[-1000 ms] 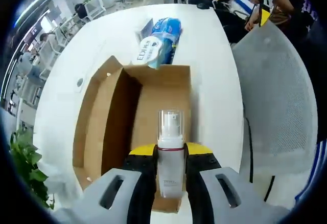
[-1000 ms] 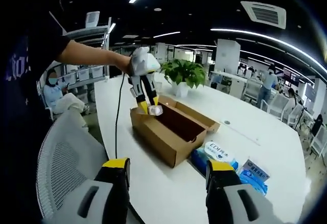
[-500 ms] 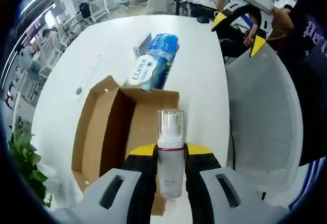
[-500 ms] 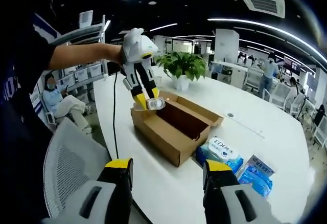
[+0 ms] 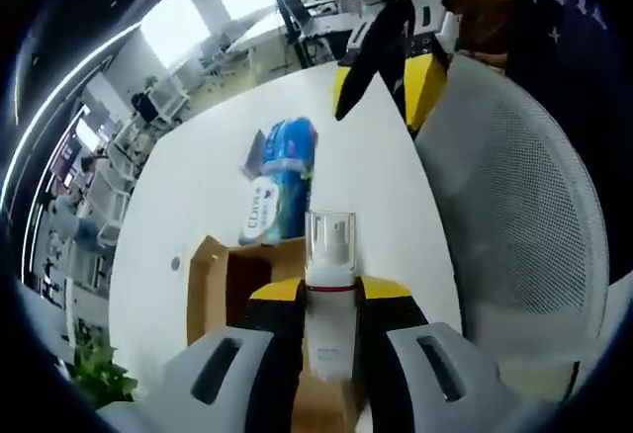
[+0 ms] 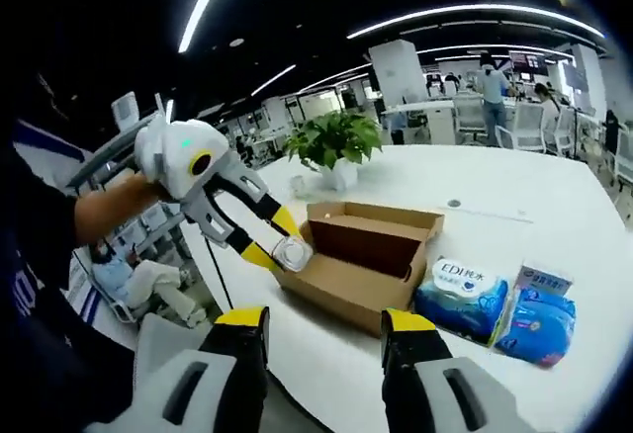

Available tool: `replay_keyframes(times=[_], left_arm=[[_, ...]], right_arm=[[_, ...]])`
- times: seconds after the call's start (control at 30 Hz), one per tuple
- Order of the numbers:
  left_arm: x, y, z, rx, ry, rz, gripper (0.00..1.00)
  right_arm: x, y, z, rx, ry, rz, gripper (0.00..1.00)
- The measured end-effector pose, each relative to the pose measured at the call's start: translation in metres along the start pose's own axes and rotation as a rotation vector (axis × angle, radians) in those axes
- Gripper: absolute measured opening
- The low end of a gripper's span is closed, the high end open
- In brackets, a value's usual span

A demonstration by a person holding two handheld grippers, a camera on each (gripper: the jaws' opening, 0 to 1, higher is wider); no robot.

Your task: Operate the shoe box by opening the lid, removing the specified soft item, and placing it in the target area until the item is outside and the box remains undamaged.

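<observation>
Left gripper [image 5: 329,300] clamping pump bottle [image 5: 329,300] at lower body, holding it above open shoe box [image 6: 368,255]. Bottle looking rigid, light, smooth plastic; clear cap likely fragile, so mid-body grip suiting. Right gripper [image 6: 321,322] hanging wide, carrying nothing. Tissue packs [image 6: 495,300] lying beside box on white table [image 6: 514,196]. Open-plan office, potted plant [image 6: 331,141] standing behind.
</observation>
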State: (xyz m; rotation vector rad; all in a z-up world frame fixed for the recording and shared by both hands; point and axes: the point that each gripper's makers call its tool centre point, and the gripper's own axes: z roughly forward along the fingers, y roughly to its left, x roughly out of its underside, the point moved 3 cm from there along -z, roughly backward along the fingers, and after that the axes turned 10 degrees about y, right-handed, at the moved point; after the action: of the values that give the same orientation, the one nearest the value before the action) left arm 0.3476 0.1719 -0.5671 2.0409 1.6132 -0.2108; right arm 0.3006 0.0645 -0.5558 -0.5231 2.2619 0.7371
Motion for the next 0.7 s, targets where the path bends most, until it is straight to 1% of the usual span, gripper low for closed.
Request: replay_keyframes(times=[0.07,0.13,0.2,0.27,0.3,0.37,0.5,0.7], left_arm=[[-0.003,-0.004,0.0,-0.011,-0.013,0.013,0.19],[-0.007,-0.007,0.001,-0.035,-0.04,0.036,0.19],[-0.012,-0.009,0.002,-0.048,-0.066,0.035,0.19],[-0.015,-0.011,0.002,-0.058,-0.07,0.037,0.19],[-0.018,-0.012,0.004,-0.077,-0.074,0.049,0.19],[-0.022,-0.014,0.005,-0.09,-0.082,0.049,0.19],[-0.028,-0.017,0.007,-0.11,-0.106,0.056,0.19],[-0.036,-0.022,0.012,-0.138,-0.126,0.077,0.19]], right_arm=[[-0.001,0.003,0.002,-0.012,-0.002,0.017,0.42],[-0.002,0.007,0.006,-0.03,-0.004,0.029,0.41],[-0.002,0.009,0.009,-0.035,-0.001,0.03,0.4],[-0.002,0.011,0.011,-0.04,0.001,0.031,0.4],[-0.002,0.013,0.013,-0.053,-0.001,0.041,0.4],[-0.003,0.017,0.014,-0.074,-0.006,0.053,0.39],[-0.004,0.018,0.017,-0.078,-0.008,0.065,0.36],[-0.005,0.016,0.023,-0.093,-0.003,0.129,0.3]])
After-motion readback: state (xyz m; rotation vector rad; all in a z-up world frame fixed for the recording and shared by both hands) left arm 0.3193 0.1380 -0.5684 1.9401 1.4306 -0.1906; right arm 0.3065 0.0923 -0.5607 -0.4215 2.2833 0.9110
